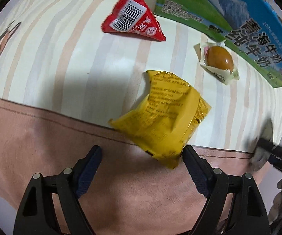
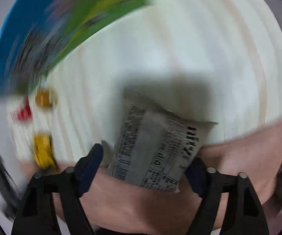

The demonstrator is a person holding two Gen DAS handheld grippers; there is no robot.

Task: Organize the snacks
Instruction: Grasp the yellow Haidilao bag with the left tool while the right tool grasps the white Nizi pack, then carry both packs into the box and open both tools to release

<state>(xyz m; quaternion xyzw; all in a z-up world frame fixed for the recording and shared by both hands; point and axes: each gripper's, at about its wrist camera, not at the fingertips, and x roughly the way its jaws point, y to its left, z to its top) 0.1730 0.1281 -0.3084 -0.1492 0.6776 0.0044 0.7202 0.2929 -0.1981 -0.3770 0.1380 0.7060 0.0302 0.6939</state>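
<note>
A yellow snack packet (image 1: 160,115) lies on the striped cloth, its lower corner reaching between my left gripper's fingers. My left gripper (image 1: 142,152) is open; the right fingertip (image 1: 188,152) is at the packet's edge and the left one stands apart. My right gripper (image 2: 146,156) is shut on a grey printed packet (image 2: 154,146), with a pad against each side. That packet looks sharp while the surroundings are blurred. In the left wrist view the right gripper (image 1: 274,148) shows blurred at the right edge with the grey packet (image 1: 258,156).
A red triangular packet (image 1: 133,17) and a wrapped brown egg (image 1: 219,57) lie further back. A blue and green milk box (image 1: 248,19) stands behind them. A pink band (image 1: 43,137) borders the cloth's near edge. The right wrist view shows all of this smeared.
</note>
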